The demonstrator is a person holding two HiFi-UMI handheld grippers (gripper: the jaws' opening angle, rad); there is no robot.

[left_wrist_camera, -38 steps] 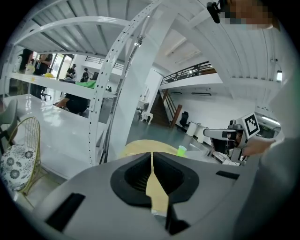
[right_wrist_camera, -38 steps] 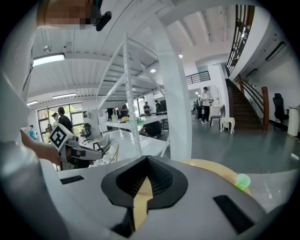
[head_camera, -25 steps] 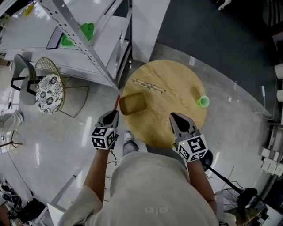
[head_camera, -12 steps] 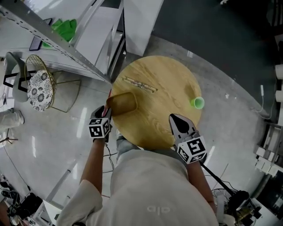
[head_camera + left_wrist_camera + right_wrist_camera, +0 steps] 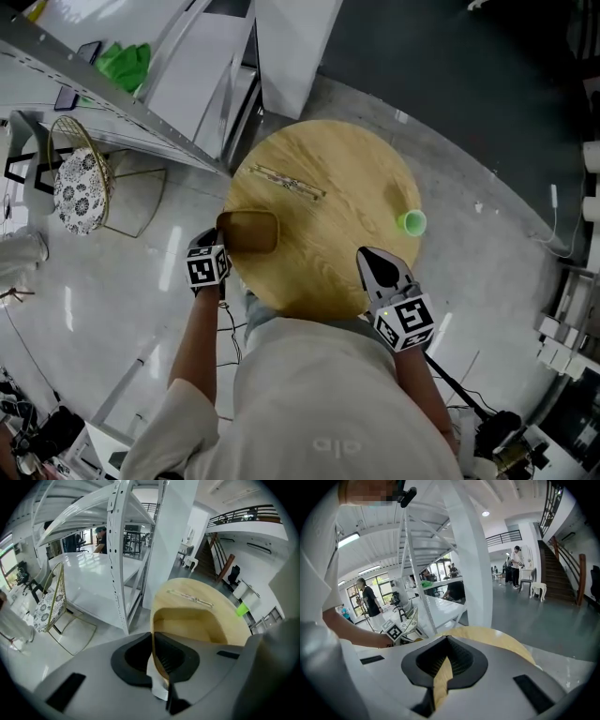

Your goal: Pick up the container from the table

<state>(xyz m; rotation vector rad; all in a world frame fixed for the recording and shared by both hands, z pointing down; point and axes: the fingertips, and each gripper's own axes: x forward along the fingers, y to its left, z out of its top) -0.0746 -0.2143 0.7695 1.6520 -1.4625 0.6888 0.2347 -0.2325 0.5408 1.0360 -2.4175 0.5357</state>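
The container (image 5: 251,232) is a shallow brown wooden tray at the left edge of the round wooden table (image 5: 328,178). My left gripper (image 5: 218,246) is at the tray's near-left wall. In the left gripper view the container's (image 5: 197,625) thin wall stands between the jaws of the left gripper (image 5: 157,638), which are closing on it with the pads against it. My right gripper (image 5: 364,255) hangs over the table's near edge, to the right of the tray and apart from it. In its own view the right gripper (image 5: 447,639) is shut on nothing.
A small green cup (image 5: 410,222) stands at the table's right side. A thin stick-like item (image 5: 287,182) lies beyond the tray. A wire chair with a patterned cushion (image 5: 79,184) and white metal shelving (image 5: 178,66) stand to the left on the shiny floor.
My left gripper came down to the tray's left wall, and its jaws now stand around that wall. The right gripper has shifted only slightly over the table's near edge.
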